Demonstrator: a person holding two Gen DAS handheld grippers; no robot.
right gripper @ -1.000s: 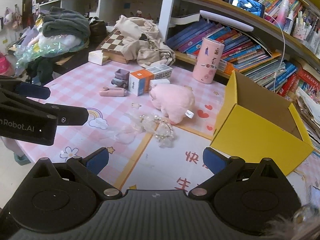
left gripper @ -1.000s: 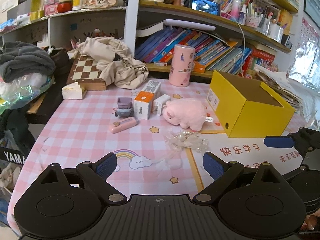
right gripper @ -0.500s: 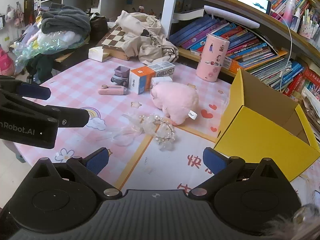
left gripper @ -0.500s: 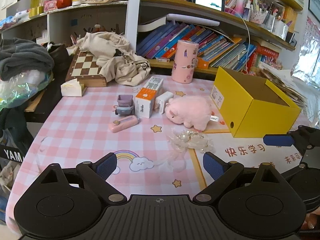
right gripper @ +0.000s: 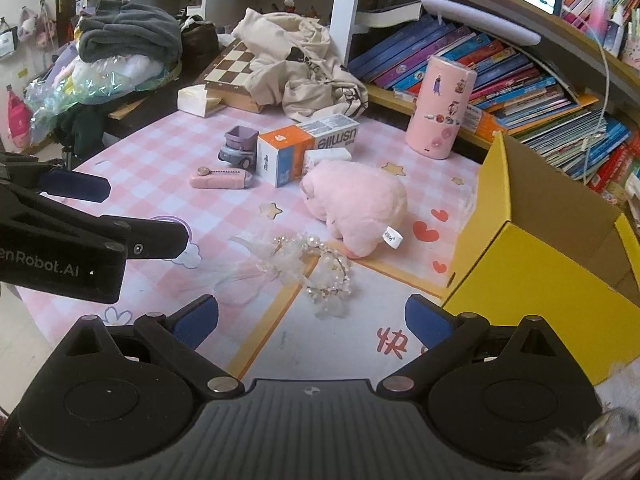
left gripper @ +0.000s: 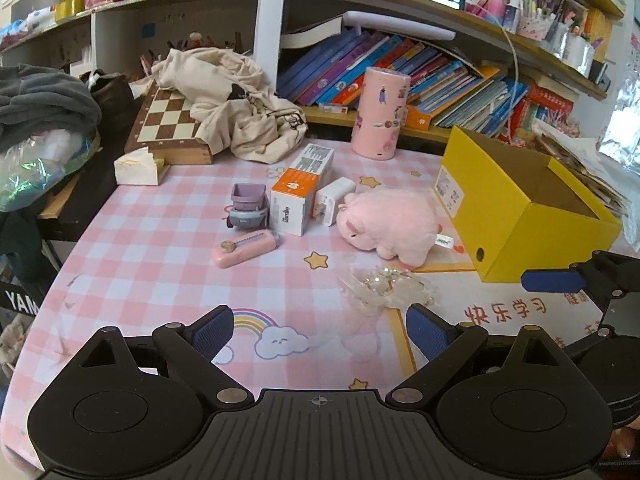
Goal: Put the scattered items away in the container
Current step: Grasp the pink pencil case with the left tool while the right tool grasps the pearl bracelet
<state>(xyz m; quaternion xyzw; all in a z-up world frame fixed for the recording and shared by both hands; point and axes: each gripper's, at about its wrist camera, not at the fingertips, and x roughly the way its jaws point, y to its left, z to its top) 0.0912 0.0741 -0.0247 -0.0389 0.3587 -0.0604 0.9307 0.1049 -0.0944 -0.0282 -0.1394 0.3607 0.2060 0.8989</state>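
Beaded tiara ahead of right hand-held gripper

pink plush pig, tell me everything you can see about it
The pink plush pig is a soft, fuzzy, rounded toy lying on the checked tablecloth, snout toward the white charger block, which looks very close or touching. A small white tag sticks out near its rear. It sits beside the open yellow box, apart from it, with the beaded clear headpiece just in front. Neither gripper touches it.
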